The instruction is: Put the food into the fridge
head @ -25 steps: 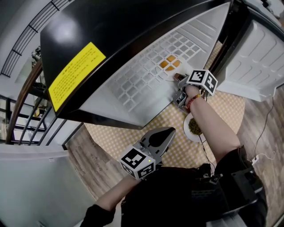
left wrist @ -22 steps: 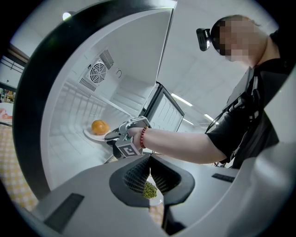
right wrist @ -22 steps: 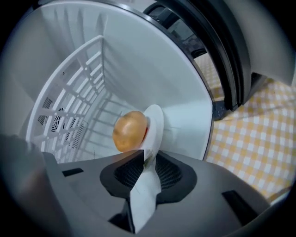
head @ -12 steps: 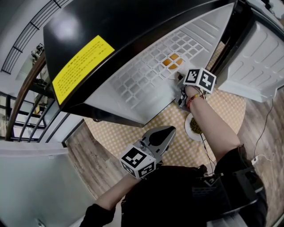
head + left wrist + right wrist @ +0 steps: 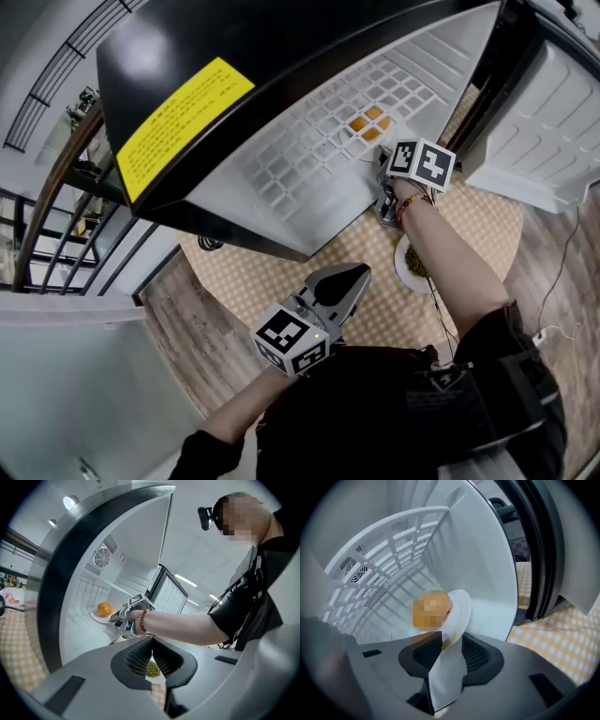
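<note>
A white plate (image 5: pixel 459 609) with a round orange food (image 5: pixel 367 122) lies on the white wire shelf (image 5: pixel 291 159) inside the open fridge. My right gripper (image 5: pixel 450 644) is at the plate's near rim. Its jaws are opening, and the pads (image 5: pixel 476 654) stand apart from the rim, which sits just at their tips. My left gripper (image 5: pixel 361 272) hangs shut and empty in front of the fridge. A second white plate (image 5: pixel 406 272) with green food (image 5: pixel 153 669) sits on the checked table below the right arm.
The fridge's black top with a yellow label (image 5: pixel 183 112) fills the upper left. Its open door (image 5: pixel 544 122) stands at the right. The yellow checked tablecloth (image 5: pixel 281 281) lies under the fridge front. A railing (image 5: pixel 56 244) runs along the left.
The right gripper has stayed at the plate's rim on the shelf, shifting slightly with the view. The left gripper has not moved.
</note>
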The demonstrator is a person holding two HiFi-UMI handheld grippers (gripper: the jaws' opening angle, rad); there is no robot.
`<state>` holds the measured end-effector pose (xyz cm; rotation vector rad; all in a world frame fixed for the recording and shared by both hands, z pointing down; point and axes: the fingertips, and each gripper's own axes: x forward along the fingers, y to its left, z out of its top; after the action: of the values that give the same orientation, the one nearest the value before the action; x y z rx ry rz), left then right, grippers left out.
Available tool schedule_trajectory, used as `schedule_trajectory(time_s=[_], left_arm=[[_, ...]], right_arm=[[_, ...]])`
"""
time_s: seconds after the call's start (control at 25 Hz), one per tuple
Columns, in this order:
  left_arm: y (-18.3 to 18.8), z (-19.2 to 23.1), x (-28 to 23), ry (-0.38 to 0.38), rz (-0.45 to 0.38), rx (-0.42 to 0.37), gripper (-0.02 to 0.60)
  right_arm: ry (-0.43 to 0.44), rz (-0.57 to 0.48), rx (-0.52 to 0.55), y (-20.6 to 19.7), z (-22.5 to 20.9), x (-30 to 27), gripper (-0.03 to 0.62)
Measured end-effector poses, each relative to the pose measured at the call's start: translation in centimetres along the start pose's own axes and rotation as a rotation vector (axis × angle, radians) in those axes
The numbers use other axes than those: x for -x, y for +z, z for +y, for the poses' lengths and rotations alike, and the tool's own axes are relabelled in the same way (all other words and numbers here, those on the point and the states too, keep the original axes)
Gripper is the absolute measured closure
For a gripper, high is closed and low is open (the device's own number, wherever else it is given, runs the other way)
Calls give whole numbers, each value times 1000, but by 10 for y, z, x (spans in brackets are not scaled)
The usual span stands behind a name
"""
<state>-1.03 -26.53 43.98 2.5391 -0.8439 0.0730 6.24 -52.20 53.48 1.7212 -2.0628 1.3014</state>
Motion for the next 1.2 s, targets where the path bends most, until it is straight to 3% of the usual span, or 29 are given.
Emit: schedule_trajectory(time_s=[1.2], left_arm=[[-5,-1,25,24,-19,10,569]], right_arm=[[-146,-45,165,-3,0,5,419]])
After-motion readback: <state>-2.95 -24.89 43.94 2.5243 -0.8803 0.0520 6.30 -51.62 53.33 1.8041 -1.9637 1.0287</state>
